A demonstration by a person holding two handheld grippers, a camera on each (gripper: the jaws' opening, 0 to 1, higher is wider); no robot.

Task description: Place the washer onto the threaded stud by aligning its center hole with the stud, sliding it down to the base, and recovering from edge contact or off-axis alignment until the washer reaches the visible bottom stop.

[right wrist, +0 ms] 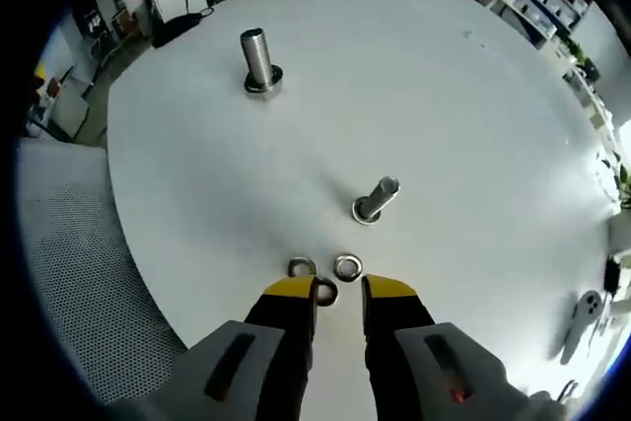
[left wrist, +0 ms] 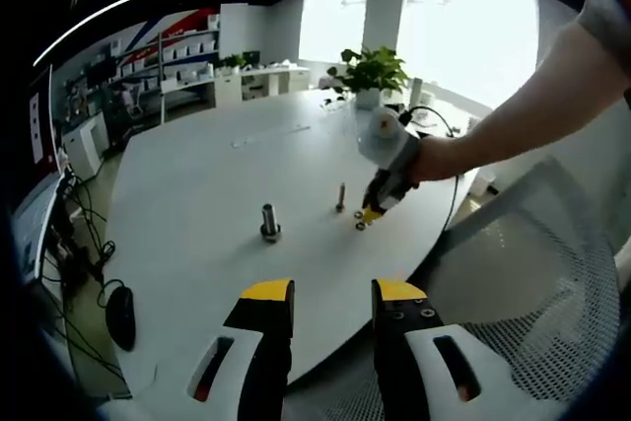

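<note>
Two threaded studs stand on the white round table (right wrist: 473, 125): a thick one (right wrist: 258, 58) (left wrist: 269, 222) and a thinner one (right wrist: 375, 199) (left wrist: 341, 196). Three small metal washers lie near the table's edge. Two of them (right wrist: 302, 267) (right wrist: 346, 267) are just past my right gripper's tips, and the third (right wrist: 325, 292) lies between its jaws, close to the left one. My right gripper (right wrist: 338, 291) (left wrist: 367, 216) is open and low over the table, short of the thin stud. Held back off the table's edge, my left gripper (left wrist: 332, 295) is open with nothing in it.
A grey mesh chair (left wrist: 532, 273) (right wrist: 69, 273) stands against the table's near edge. A potted plant (left wrist: 370, 71) and a cable sit at the far side of the table. A person's arm (left wrist: 532, 105) holds the right gripper. Shelves and desks fill the room behind.
</note>
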